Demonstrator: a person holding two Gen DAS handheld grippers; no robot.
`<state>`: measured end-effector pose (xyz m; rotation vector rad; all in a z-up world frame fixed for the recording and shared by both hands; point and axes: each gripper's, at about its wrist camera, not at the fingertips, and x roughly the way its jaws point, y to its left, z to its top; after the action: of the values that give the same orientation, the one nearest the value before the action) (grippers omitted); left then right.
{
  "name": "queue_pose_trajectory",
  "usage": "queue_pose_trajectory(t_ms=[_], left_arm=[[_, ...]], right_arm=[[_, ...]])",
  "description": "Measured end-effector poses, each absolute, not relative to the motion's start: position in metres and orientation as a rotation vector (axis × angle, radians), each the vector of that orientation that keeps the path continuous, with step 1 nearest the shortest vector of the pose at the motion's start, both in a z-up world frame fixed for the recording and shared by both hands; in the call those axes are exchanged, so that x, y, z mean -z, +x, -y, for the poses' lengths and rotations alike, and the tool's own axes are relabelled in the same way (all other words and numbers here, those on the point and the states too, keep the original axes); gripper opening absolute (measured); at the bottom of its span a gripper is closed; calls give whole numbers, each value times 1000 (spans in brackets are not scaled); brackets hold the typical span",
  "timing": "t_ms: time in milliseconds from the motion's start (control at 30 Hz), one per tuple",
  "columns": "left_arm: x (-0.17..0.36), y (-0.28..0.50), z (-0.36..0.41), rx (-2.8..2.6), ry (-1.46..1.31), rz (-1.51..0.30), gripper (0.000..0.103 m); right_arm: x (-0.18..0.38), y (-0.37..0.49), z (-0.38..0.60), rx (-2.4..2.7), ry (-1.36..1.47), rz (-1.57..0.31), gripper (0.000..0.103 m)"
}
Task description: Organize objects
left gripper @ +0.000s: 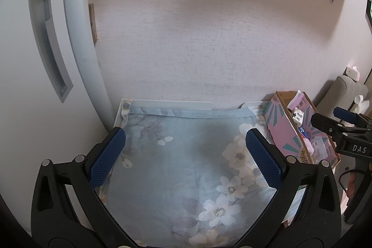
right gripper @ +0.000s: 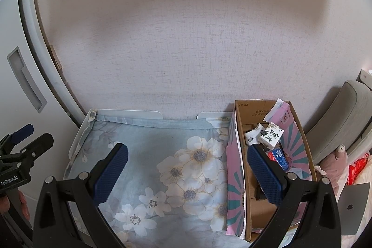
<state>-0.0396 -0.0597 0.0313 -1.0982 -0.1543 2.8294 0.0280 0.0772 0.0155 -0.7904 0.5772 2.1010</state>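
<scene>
Just right of the right gripper (right gripper: 186,171), whose jaws are spread wide with nothing between them, an open pink-and-teal cardboard box (right gripper: 234,180) holds a white floral-printed tissue pack (right gripper: 270,135), a white patterned sock (right gripper: 252,135) and a blue-and-red packet (right gripper: 279,156). The left gripper (left gripper: 184,156) is likewise spread and empty. Below both lies a pale-blue flower-printed cloth (right gripper: 144,155) over a white surface (right gripper: 130,114) against a textured pinkish wall (right gripper: 174,50), with a white cabinet (left gripper: 34,108) left of them.
</scene>
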Motion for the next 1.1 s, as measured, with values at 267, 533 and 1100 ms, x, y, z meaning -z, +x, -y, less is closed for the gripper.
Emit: queue_pose_trajectory(t_ms=[267,533,1100], left_arm=[[-31,-38,59,-2830,-1100,154,103],[-29,-39,57,-2831,-1092,141,103],[-34,-32,57,-2864,-1020,210,103]], right_arm=[[-15,28,-78,-2100,-790,-578,102],[-15,28,-78,-2100,-791,-577,102],[-14,32,-77,-2082,-785,-575,102]])
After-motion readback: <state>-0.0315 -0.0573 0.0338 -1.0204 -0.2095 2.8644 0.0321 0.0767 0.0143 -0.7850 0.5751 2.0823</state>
